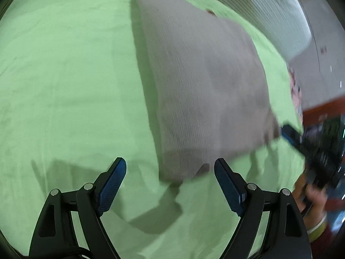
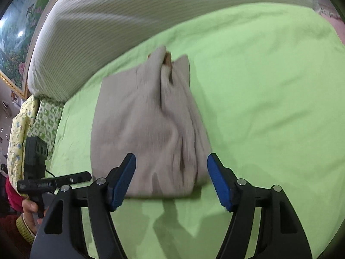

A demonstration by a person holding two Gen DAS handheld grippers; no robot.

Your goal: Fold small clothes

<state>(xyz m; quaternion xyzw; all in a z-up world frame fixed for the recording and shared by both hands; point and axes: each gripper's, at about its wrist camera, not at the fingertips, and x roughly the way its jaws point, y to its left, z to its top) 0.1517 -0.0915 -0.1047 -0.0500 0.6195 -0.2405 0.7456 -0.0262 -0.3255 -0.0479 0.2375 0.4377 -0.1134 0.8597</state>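
Folded beige knit garment [image 2: 148,125] at 12 o'clock off right gripper [image 2: 171,180], long axis 6-to-12; both tongs wide open, empty, left gripper [image 1: 170,185] too.

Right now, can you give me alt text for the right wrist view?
A folded beige knit garment lies on a green bedsheet, its near edge between the open right tongs, whose blue pads do not touch it. A striped white bolster runs behind, and the left tongs show at the lower left.
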